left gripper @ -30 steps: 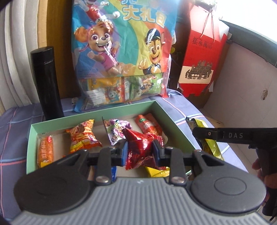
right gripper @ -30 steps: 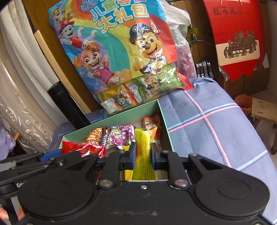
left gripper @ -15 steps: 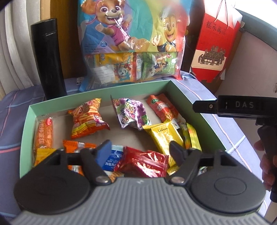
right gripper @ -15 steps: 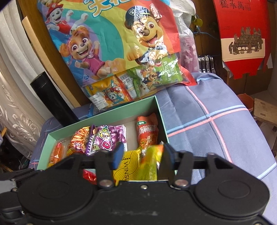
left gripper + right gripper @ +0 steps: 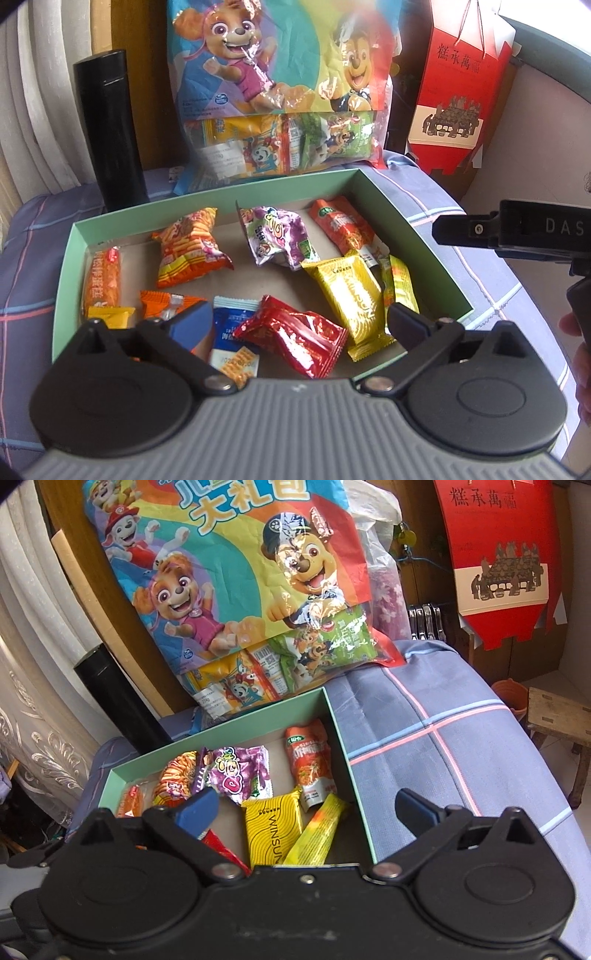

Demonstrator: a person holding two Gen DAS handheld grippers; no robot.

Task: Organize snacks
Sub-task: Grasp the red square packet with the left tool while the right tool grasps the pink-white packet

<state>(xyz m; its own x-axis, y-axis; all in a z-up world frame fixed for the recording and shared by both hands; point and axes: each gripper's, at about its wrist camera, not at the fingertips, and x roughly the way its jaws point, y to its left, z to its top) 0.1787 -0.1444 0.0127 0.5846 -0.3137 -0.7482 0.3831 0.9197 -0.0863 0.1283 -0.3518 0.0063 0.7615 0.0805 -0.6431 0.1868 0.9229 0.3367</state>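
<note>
A pale green box (image 5: 406, 229) lies on the blue checked cloth and holds several snack packets. My left gripper (image 5: 297, 319) hovers over the box's near edge, its jaws opening wide. A red foil packet (image 5: 295, 339) lies loose on the box floor between them, touched by neither pad. My right gripper (image 5: 304, 806) is over the same box (image 5: 343, 753), its jaws also opening. Below it a yellow-orange stick packet (image 5: 317, 830) rests free beside a yellow WINSUN packet (image 5: 271, 830). A purple packet (image 5: 277, 236) and orange packets lie farther back.
A large cartoon snack bag (image 5: 273, 92) leans upright behind the box. A black cylinder (image 5: 110, 125) stands at the back left and a red paper carton (image 5: 461, 92) at the back right. A wooden stool (image 5: 557, 716) stands beyond the cloth's right edge.
Both grippers went from shut to wide open. The red packet dropped out of the left one and the yellow-orange stick out of the right one, both into the box. The left gripper sank slightly.
</note>
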